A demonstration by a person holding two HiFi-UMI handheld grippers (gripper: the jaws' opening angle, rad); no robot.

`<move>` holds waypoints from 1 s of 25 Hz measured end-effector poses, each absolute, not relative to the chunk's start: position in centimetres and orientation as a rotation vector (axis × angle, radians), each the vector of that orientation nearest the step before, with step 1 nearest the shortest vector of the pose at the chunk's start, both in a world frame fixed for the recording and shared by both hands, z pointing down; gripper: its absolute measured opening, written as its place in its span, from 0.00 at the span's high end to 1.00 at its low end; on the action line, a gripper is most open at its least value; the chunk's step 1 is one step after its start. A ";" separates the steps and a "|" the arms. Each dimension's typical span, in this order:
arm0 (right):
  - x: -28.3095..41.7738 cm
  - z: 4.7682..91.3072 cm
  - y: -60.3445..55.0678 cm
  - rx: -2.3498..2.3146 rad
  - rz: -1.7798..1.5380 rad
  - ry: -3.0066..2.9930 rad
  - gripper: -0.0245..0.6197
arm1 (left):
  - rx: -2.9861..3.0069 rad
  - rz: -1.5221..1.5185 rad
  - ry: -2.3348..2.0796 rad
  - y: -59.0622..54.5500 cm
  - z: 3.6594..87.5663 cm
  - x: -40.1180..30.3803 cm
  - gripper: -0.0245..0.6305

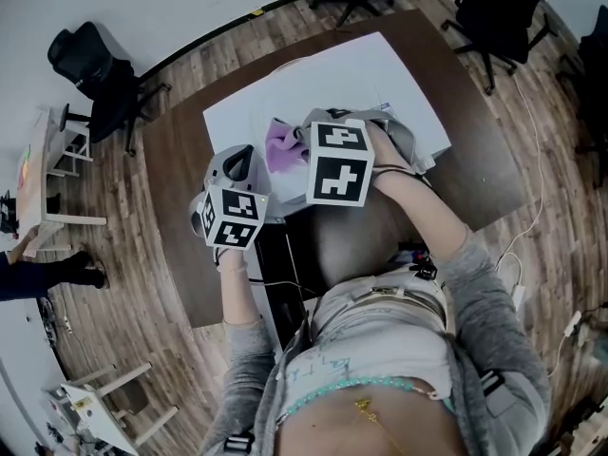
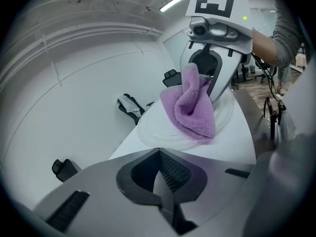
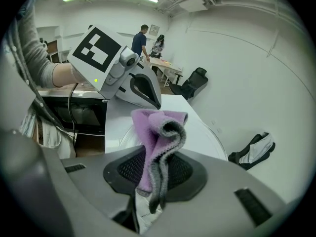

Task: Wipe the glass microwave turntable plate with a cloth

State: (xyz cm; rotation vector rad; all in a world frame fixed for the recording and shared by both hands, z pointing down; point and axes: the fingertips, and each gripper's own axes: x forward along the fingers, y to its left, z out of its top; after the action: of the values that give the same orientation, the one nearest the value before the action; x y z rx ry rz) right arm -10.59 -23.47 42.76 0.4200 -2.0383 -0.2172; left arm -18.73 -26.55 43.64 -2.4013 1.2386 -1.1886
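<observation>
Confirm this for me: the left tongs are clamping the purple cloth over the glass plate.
Wrong side: the right tongs are clamping the purple cloth over the glass plate. The right gripper view shows the cloth pinched between them.

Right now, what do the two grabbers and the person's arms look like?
Both the left gripper and right gripper are smooth light-grey plastic with dark mesh-textured fingers. Each carries a white cube with black square markers. The person wears grey long sleeves.
</observation>
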 end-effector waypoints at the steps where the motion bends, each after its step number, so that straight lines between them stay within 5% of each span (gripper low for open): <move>1: -10.5 42.7 -23.5 0.420 -0.211 -2.047 0.80 | -2.391 -1.197 1.241 -26.6 43.6 -18.6 0.96; 25: -4.8 39.9 -25.6 0.859 -0.007 -2.566 0.80 | -2.451 -0.846 1.567 -23.5 38.4 -14.9 0.96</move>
State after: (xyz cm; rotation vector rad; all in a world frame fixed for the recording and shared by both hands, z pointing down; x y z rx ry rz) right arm -4.81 -25.58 39.95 0.8594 -2.5663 -0.0066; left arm -14.86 -23.50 38.42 -2.4512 1.5672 -0.8465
